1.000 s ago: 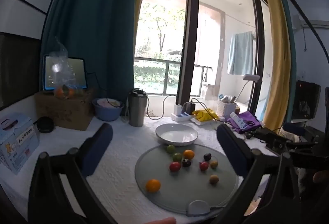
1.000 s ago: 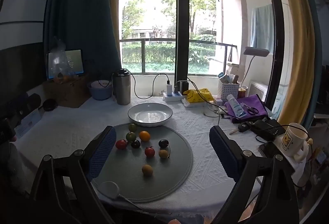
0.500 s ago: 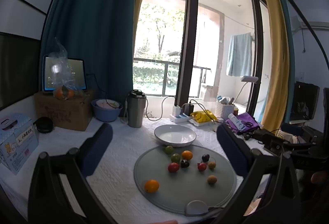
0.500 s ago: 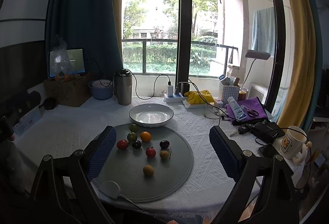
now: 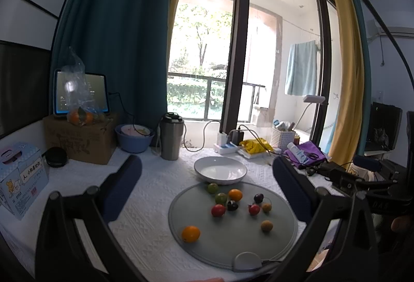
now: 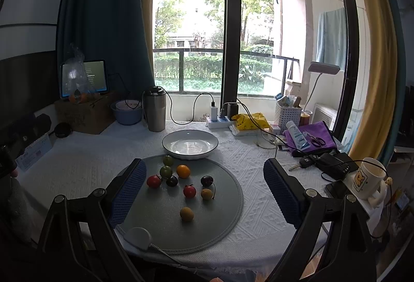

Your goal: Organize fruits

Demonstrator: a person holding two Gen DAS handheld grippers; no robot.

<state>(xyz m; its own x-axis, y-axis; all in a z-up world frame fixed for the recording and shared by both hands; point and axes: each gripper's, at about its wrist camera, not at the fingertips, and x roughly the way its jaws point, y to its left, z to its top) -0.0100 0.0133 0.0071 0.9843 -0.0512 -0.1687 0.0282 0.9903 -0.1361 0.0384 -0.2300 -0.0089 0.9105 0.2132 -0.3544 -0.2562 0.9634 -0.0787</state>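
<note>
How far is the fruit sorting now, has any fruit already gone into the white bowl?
Nothing looks done: the white bowl is empty. Nothing is in hand either; the left gripper and right gripper are both open, above the table. What is left is everything: all the small fruits, such as the orange one and a red one, lie on the grey mat.

fruits (image 6: 183, 179): small, mixed colours, scattered | on grey mat (image 6: 227, 217) | white bowl (image 6: 190, 145): empty
</note>
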